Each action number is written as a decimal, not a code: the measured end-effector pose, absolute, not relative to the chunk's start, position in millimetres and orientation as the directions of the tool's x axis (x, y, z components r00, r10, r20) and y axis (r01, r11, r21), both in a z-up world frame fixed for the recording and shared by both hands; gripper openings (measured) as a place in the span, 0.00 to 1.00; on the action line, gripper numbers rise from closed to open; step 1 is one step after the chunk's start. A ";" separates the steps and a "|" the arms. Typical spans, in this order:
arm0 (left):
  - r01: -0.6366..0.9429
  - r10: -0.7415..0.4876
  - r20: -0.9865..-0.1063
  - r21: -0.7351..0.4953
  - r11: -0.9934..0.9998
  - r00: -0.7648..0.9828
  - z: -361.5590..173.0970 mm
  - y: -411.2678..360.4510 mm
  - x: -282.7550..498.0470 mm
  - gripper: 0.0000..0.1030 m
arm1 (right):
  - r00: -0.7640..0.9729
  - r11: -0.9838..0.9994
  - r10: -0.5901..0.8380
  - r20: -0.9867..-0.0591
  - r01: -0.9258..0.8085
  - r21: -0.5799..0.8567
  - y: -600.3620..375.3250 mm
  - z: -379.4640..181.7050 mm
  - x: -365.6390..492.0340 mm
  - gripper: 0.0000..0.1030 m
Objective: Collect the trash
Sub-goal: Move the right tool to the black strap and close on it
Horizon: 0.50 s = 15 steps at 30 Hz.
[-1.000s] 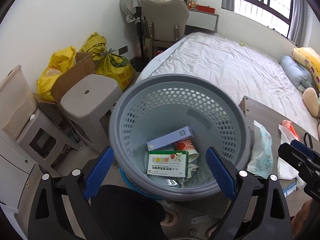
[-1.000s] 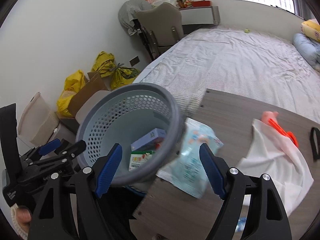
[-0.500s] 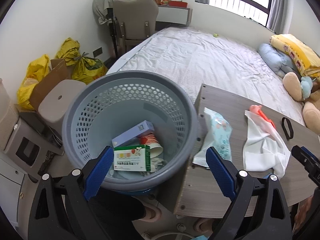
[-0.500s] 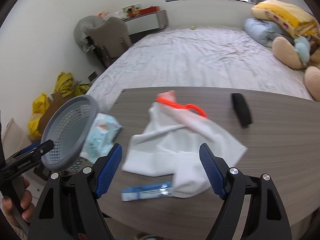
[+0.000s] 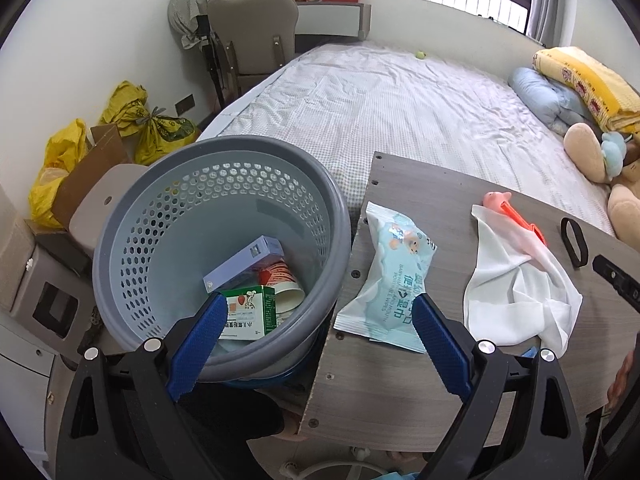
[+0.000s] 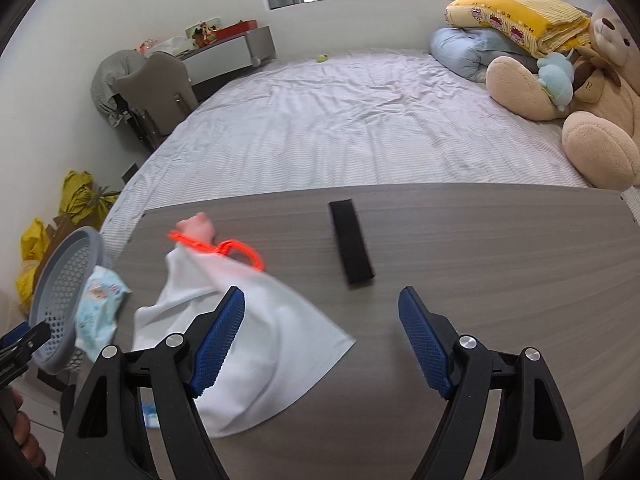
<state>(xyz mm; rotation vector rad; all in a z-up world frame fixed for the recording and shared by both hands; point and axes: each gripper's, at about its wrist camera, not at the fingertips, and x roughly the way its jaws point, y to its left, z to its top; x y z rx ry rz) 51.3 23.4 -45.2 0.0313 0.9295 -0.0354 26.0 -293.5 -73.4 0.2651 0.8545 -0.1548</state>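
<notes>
Grey wood makes the big table [image 6: 460, 240], which sits at the foot of a wide bed [image 6: 340, 120] with a teddy bear [image 6: 592, 92] on it. Next biggest is the grey trash basket [image 5: 120, 248] with holes in its wall, just beside the table's left end; inside are a green box [image 5: 250, 312], a purple box [image 5: 244, 262] and a paper cup [image 5: 286, 284]. On the table lies a white cloth [image 6: 256, 344], soft and floppy, with an orange clip [image 6: 218, 247] at its top. A light blue wipes pack [image 5: 390, 276] lies at the table edge near the basket. It looks light, soft and a bit slippery, so I think it is best pinched flat across one thin end. A black strap [image 6: 351, 249] lies further right, and a small blue wrapper [image 6: 151, 414] peeks out from under the cloth. It looks thin and light, and the cloth may get in the way of picking it up. The left gripper [image 5: 316, 344] hangs over the gap between basket and table with its blue fingers [image 5: 198, 340] spread wide, holding nothing. The right gripper [image 6: 320, 340] floats above the table, also wide apart with nothing in it, and its left finger sits over the cloth. Off to the left are yellow bags [image 5: 156, 128] and a grey stool [image 5: 106, 200], well away from the work.
</notes>
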 end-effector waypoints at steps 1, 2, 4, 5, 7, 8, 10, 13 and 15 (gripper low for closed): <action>0.044 -0.014 -0.804 0.015 0.999 0.594 -45.8 21.9 53.1 0.89 | 0.645 0.956 -0.033 -0.764 0.244 0.164 -297.5 -75.5 30.4 0.74; 0.042 -0.010 -0.805 0.019 0.999 0.593 -46.1 20.6 54.5 0.89 | 0.636 0.955 -0.041 -0.771 0.251 0.156 -301.9 -78.6 37.3 0.74; 0.041 -0.005 -0.806 0.024 0.999 0.592 -46.1 18.0 56.4 0.89 | 0.624 0.955 -0.049 -0.780 0.257 0.146 -307.7 -83.8 46.6 0.73; 0.041 -0.004 -0.806 0.026 0.999 0.592 -46.2 16.4 57.4 0.89 | 0.619 0.956 -0.054 -0.783 0.259 0.139 -309.4 -86.1 51.0 0.71; 0.041 -0.001 -0.807 0.029 0.999 0.591 -46.4 13.8 58.5 0.89 | 0.599 0.958 -0.066 -0.798 0.263 0.118 -312.0 -91.8 61.4 0.62; 0.041 0.000 -0.808 0.030 0.999 0.589 -46.8 13.0 59.2 0.89 | 0.587 0.959 -0.067 -0.807 0.262 0.111 -313.0 -95.8 67.0 0.60; 0.041 0.001 -0.811 0.031 0.999 0.584 -48.2 11.7 60.9 0.89 | 0.575 0.960 -0.066 -0.816 0.259 0.105 -313.6 -101.7 73.6 0.58; 0.040 0.005 -0.814 0.035 0.999 0.581 -49.3 10.1 62.7 0.89 | 0.555 0.965 -0.071 -0.829 0.248 0.083 -310.4 -107.4 81.5 0.50; 0.041 0.005 -0.816 0.035 0.999 0.579 -50.0 9.2 63.8 0.89 | 0.550 0.967 -0.077 -0.832 0.244 0.072 -309.0 -109.2 85.1 0.45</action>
